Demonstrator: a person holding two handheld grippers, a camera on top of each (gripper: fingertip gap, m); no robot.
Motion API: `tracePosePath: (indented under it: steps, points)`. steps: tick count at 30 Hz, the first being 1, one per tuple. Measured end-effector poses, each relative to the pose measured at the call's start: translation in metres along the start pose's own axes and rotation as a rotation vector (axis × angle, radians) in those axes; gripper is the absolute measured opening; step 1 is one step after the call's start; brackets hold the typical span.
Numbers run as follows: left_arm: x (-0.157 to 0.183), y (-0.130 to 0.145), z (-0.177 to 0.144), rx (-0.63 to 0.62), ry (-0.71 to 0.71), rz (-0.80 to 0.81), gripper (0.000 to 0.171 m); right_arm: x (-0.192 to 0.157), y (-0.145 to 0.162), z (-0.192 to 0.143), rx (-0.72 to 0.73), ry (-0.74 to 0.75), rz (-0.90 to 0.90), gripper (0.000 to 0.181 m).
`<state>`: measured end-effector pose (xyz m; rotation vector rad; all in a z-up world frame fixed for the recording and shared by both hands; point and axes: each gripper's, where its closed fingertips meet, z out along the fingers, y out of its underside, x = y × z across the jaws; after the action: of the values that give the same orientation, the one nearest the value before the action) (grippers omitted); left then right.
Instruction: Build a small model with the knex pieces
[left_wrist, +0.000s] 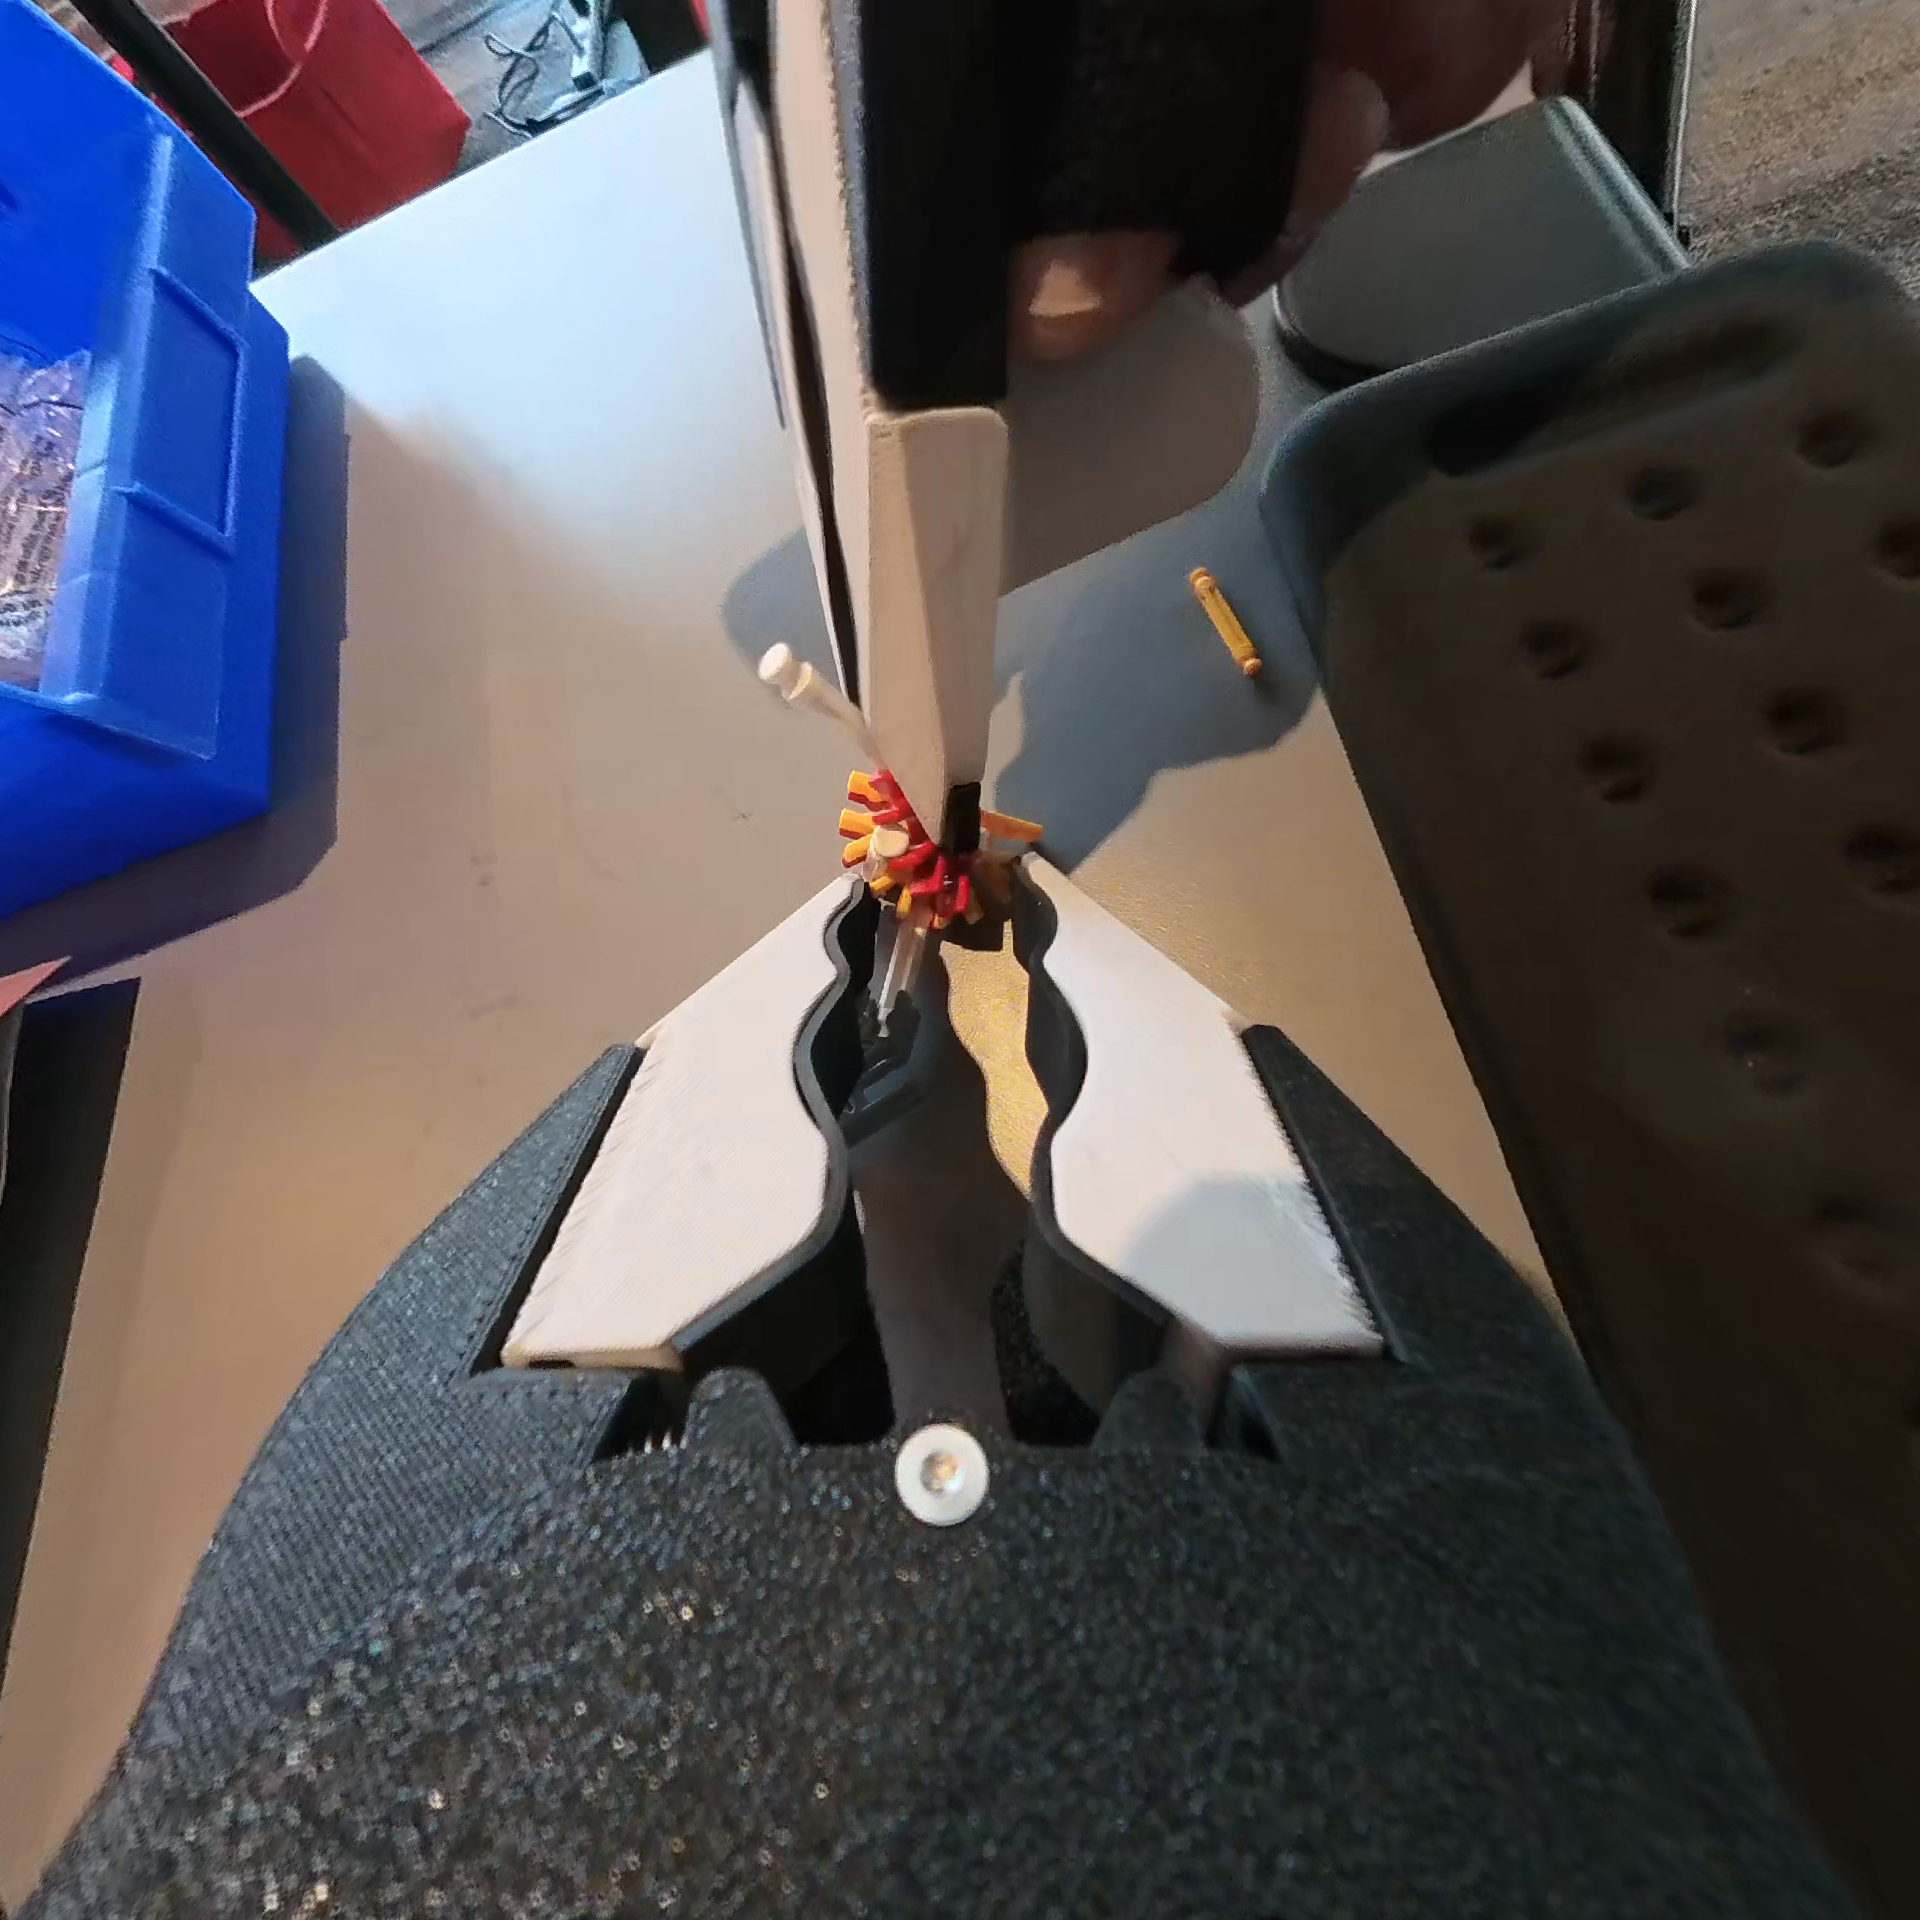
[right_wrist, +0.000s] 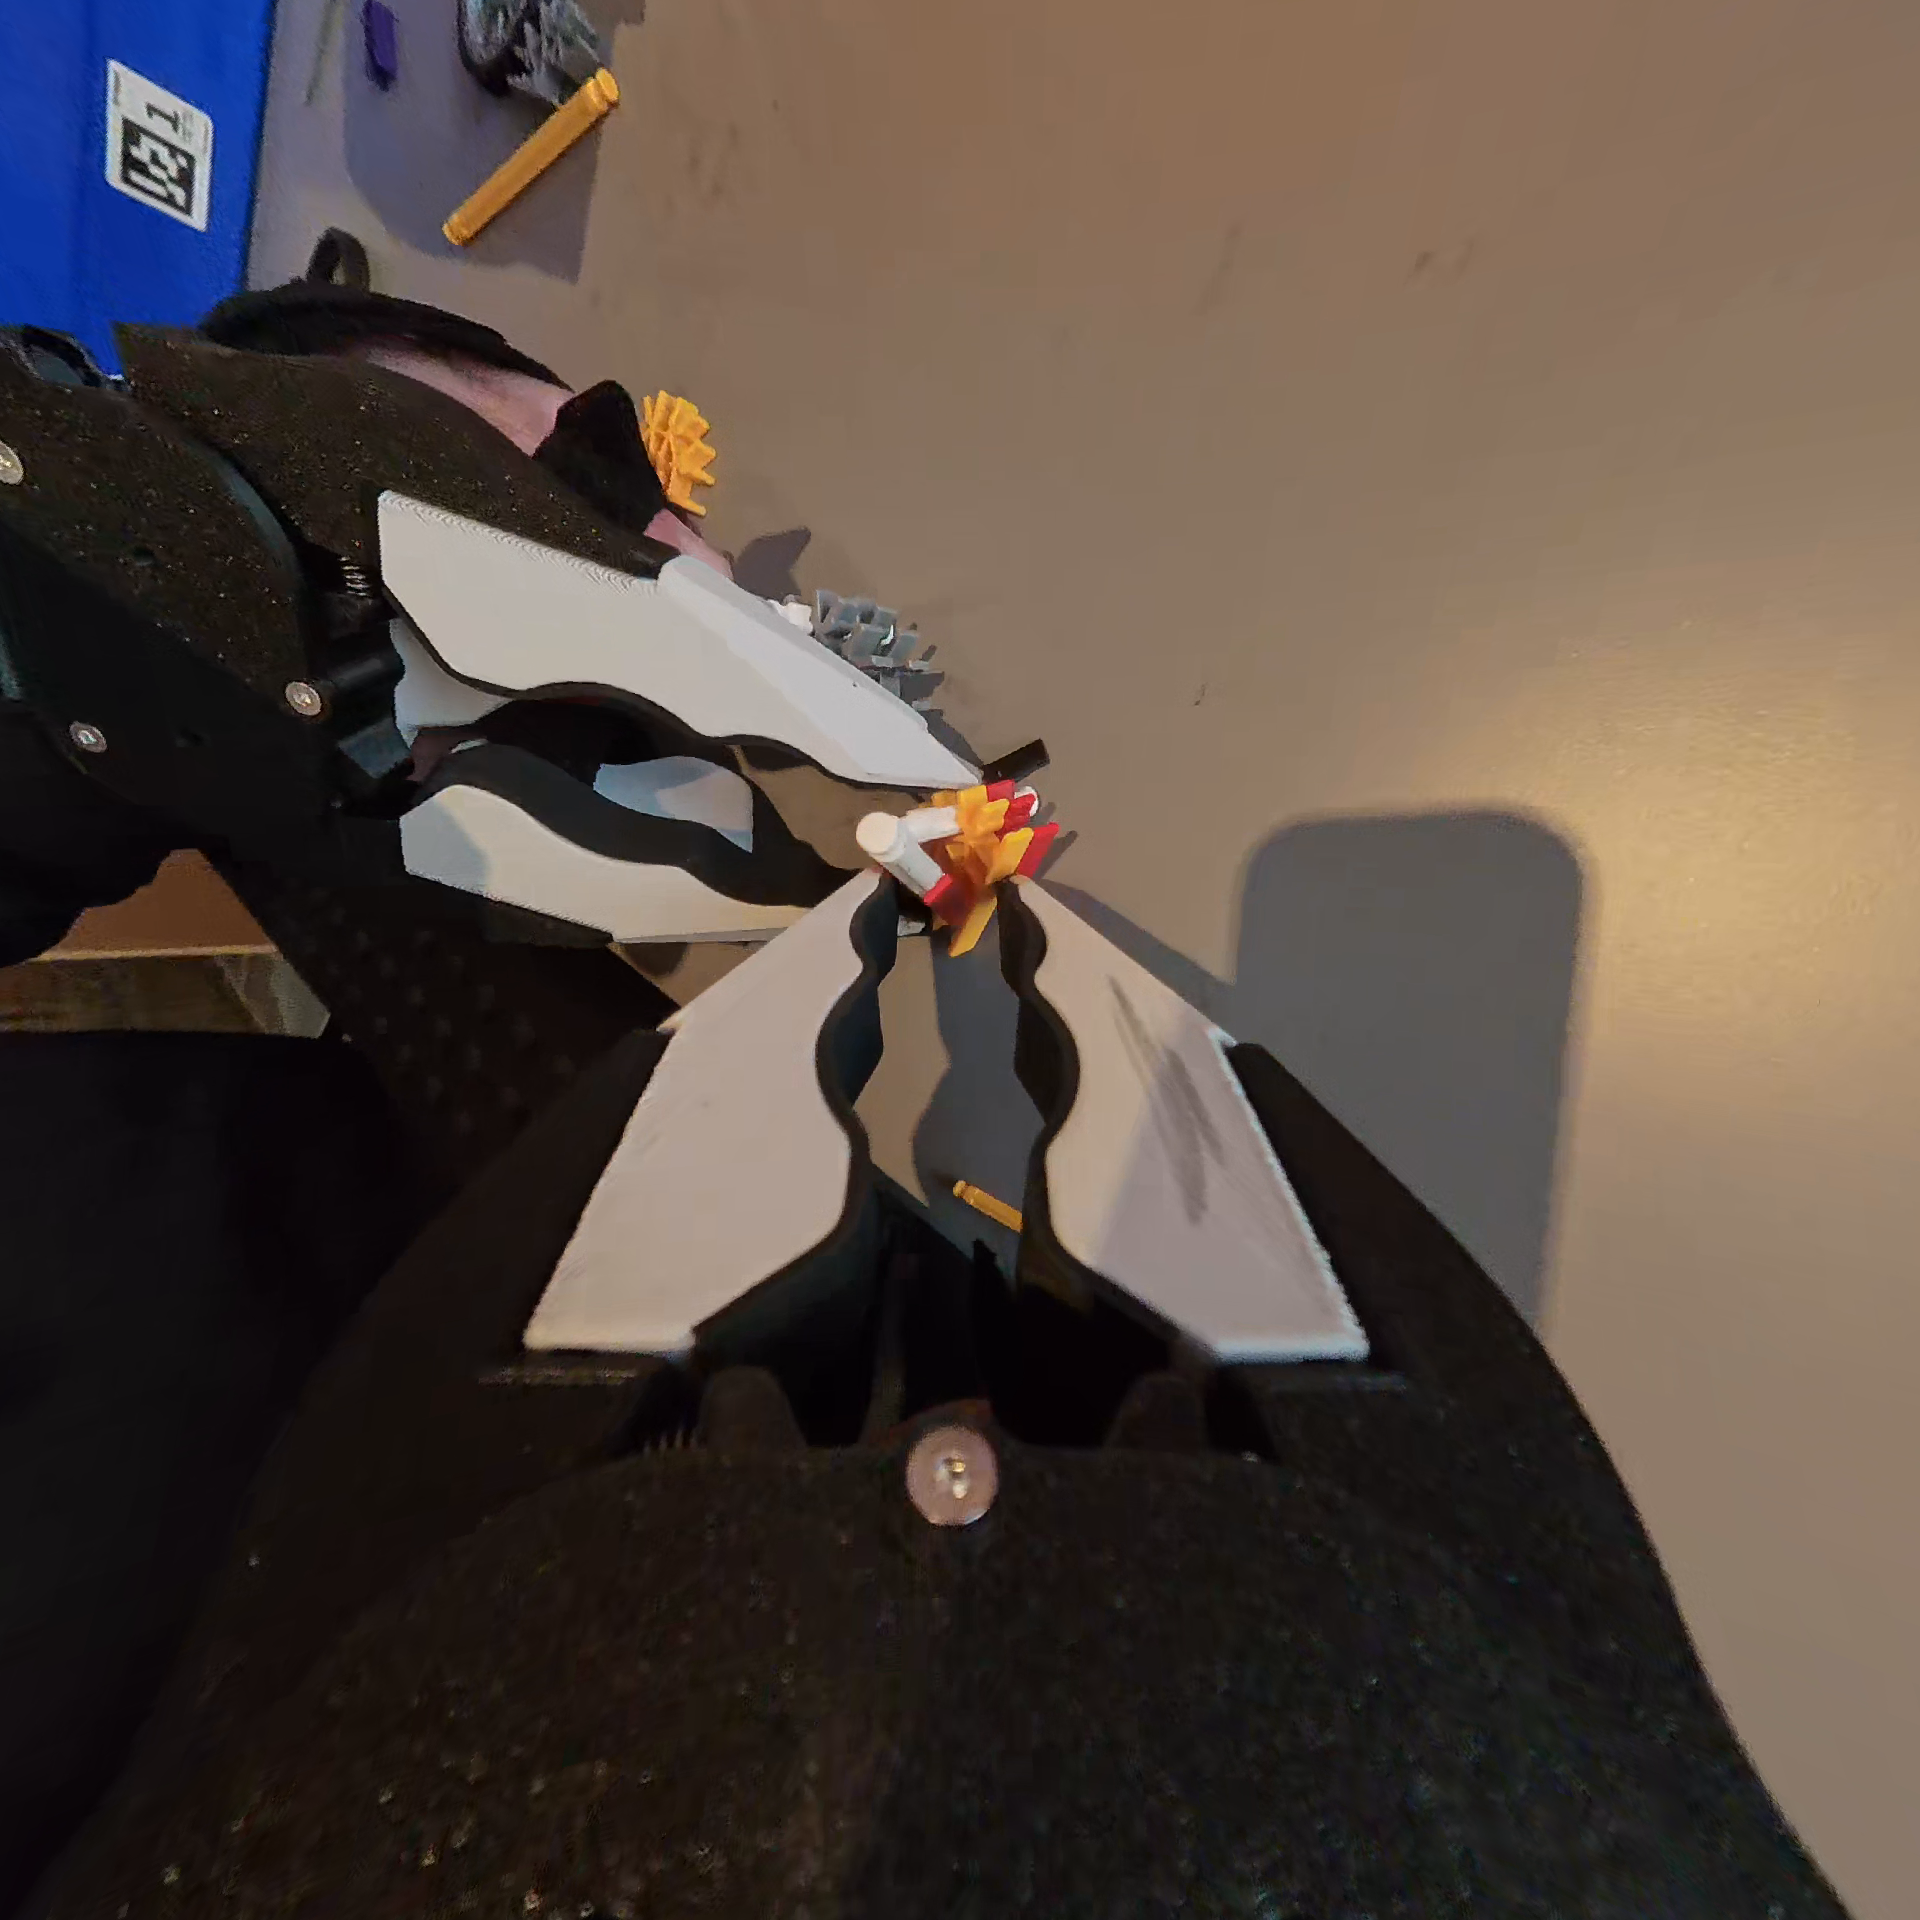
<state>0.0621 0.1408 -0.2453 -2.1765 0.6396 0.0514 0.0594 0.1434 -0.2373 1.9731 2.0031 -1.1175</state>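
Observation:
A small cluster of red and yellow snowflake-shaped connectors (left_wrist: 914, 857) with a white rod (left_wrist: 816, 694) sticking out is held above the pale table (left_wrist: 520, 623). My left gripper (left_wrist: 945, 883) is shut on the cluster from below, with a rod running back between its jaws. My right gripper (left_wrist: 954, 816) comes down from above, held by a gloved hand (left_wrist: 1070, 291), and pinches the same cluster by a short black piece. In the right wrist view my right gripper (right_wrist: 948, 888) closes on the cluster (right_wrist: 987, 847), and the left gripper (right_wrist: 940, 852) reaches in from the left.
A blue bin (left_wrist: 135, 468) stands at the table's left. A short yellow rod (left_wrist: 1226, 623) lies by a dark perforated chair (left_wrist: 1662, 831). On the table lie a longer yellow rod (right_wrist: 530, 156), a yellow connector (right_wrist: 675, 447) and a grey connector (right_wrist: 873, 644). Only a small space, under 4 cm, lies between the two pairs of fingers.

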Motion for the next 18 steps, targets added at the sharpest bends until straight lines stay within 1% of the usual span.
tracePosePath:
  steps: [10,13,18]
  points:
    - [-0.005,0.0007,0.0016,-0.009,-0.045,0.009,0.022,0.0024,-0.0043,0.0013,-0.062,-0.007,0.026,0.015]
    - [-0.0057,0.0008,0.002,-0.009,-0.049,0.008,0.022,0.0028,-0.005,0.0015,-0.106,0.001,0.02,0.015]
    - [-0.0072,0.0009,0.0026,-0.01,-0.06,0.012,0.022,0.004,-0.0059,0.0016,-0.14,-0.042,0.038,0.015]
